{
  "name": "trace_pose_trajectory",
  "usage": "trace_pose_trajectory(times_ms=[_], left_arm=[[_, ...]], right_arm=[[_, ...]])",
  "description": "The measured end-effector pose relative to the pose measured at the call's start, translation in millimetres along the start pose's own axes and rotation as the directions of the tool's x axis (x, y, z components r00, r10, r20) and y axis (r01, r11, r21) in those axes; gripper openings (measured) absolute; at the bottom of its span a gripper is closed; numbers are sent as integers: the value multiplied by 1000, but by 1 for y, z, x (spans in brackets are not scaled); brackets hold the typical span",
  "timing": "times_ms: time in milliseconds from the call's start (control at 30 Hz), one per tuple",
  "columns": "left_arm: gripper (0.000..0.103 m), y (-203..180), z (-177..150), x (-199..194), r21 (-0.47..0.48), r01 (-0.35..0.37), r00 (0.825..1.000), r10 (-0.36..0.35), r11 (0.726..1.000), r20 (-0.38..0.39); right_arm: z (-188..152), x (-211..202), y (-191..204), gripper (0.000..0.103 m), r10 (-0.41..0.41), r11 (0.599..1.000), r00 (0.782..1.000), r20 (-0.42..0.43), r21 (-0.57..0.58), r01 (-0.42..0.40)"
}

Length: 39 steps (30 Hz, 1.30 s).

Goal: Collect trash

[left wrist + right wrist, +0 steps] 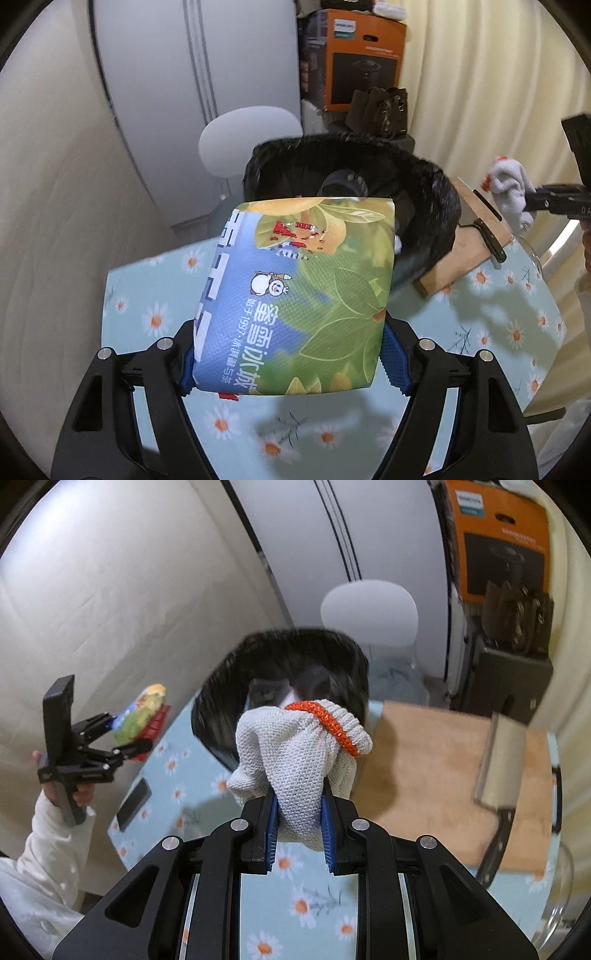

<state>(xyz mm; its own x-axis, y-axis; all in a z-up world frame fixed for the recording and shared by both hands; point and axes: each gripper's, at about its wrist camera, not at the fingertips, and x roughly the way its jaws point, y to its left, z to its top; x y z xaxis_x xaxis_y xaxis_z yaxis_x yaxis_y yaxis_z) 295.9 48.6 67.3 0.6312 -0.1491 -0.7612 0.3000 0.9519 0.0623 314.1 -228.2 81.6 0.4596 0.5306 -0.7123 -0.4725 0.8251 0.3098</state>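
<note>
My left gripper (291, 365) is shut on a blue and green printed drink bag (295, 295) and holds it above the table, just in front of the black-lined trash bin (436, 192). My right gripper (299, 834) is shut on a white knit glove (295, 753) with an orange cuff band, held in front of the same bin (221, 686). The bin stands tilted on the floral tablecloth, its mouth facing me. The right gripper with the glove (509, 188) shows at the far right of the left wrist view. The left gripper with the bag (142, 709) shows at the left of the right wrist view.
A wooden cutting board (436, 775) with a cleaver (498, 768) lies right of the bin. A black phone (133, 805) lies near the table's left edge. A white chair (369, 609), an orange box (502, 542) and a glass bowl rim (561, 897) are nearby.
</note>
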Motion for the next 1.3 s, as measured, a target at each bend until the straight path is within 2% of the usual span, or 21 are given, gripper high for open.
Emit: trace_pose_trajectory(times_ms=[100, 267, 400, 500, 567, 600, 633, 667, 700, 767, 867, 1000, 1100, 1300], left_arm=[[75, -3, 20, 6, 41, 21, 1000, -21, 999, 14], [75, 1, 46, 27, 51, 40, 999, -40, 998, 10], [75, -1, 57, 41, 58, 85, 996, -85, 995, 8], [76, -6, 63, 53, 74, 92, 996, -93, 993, 7], [81, -6, 65, 58, 70, 94, 995, -96, 993, 26], [91, -6, 65, 59, 66, 84, 996, -86, 994, 28], [98, -6, 65, 60, 64, 67, 997, -69, 996, 31], [97, -6, 64, 61, 65, 55, 998, -57, 996, 38], [97, -7, 64, 63, 70, 50, 998, -53, 996, 38], [97, -7, 62, 64, 72, 41, 999, -43, 997, 27], [97, -5, 58, 60, 55, 34, 999, -36, 998, 27], [97, -5, 54, 51, 11, 50, 998, -50, 999, 34], [97, -14, 49, 39, 6, 0, 998, 0, 1000, 61], [97, -35, 34, 18, -28, -37, 997, 39, 999, 71]], right_arm=[[19, 6, 7, 19, 12, 1000, 1000, 27, -5, -12], [42, 23, 20, 19, 35, 999, 998, 46, -30, -34], [54, 35, 26, 19, 49, 998, 998, 43, -49, -47], [61, 47, 22, 20, 54, 998, 998, 37, -28, -53], [64, 52, 21, 23, 46, 999, 998, 35, -23, -46], [65, 54, 20, 24, 40, 999, 999, 35, -25, -39], [67, 56, 19, 27, 26, 999, 999, 36, -28, -25], [68, 57, 19, 40, 7, 1000, 999, 39, -31, -6], [69, 57, 18, 57, -18, 999, 999, 49, -31, 19], [69, 56, 16, 73, -67, 997, 995, 81, -27, 69], [66, 55, 14, 86, -67, 997, 993, 96, -25, 70], [60, 53, 11, 87, -68, 997, 994, 87, -28, 71], [52, 45, 11, 89, -76, 996, 993, 87, -47, 80], [33, 25, 11, 89, -55, 997, 995, 82, -53, 59]])
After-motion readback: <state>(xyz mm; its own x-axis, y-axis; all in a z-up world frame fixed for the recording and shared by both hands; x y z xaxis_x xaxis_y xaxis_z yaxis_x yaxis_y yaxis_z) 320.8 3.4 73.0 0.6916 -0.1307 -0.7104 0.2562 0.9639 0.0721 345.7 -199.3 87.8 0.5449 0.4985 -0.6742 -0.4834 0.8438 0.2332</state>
